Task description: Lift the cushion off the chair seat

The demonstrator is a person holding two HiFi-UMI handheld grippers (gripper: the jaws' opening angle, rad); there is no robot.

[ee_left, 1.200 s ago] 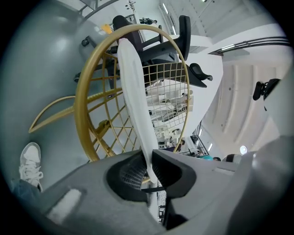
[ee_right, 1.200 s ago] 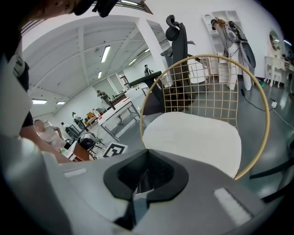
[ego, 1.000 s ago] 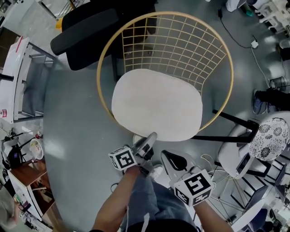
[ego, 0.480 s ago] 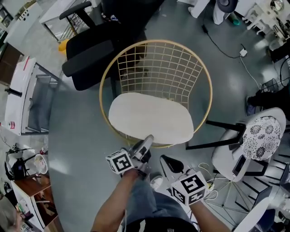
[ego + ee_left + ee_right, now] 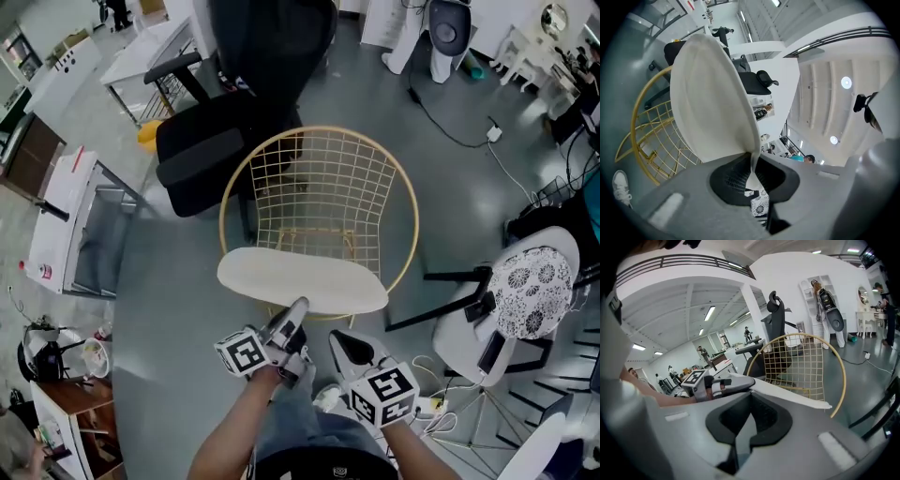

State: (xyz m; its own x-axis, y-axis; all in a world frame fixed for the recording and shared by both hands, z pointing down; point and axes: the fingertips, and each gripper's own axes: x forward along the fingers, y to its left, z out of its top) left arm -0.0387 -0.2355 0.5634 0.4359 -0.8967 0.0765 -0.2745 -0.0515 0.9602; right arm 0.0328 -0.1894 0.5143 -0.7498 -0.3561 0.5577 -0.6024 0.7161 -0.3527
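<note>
Head view, lower centre: left gripper (image 5: 298,309) was clamped on the near rim of the white cushion (image 5: 300,275) above the gold wire chair (image 5: 319,128), right gripper (image 5: 342,345) closed and empty; likely hazard was the one-edge pinch slipping, dropping the cushion back.

Pouring down cool and even from round ceiling lamps (image 5: 846,83) and long strip lights (image 5: 710,312). Laying pale, smeared sheen across the grey floor (image 5: 169,300) and casting only faint, soft shadow under the wire chair (image 5: 320,129). Nearly washing out the white cushion (image 5: 708,93) in the left gripper view. Bending straight lines hard toward the edges of both gripper views, with black corners closing round the circle. Blurring the left gripper (image 5: 753,168) and right gripper (image 5: 740,425) close to the lens, while keeping the far room fairly sharp.
</note>
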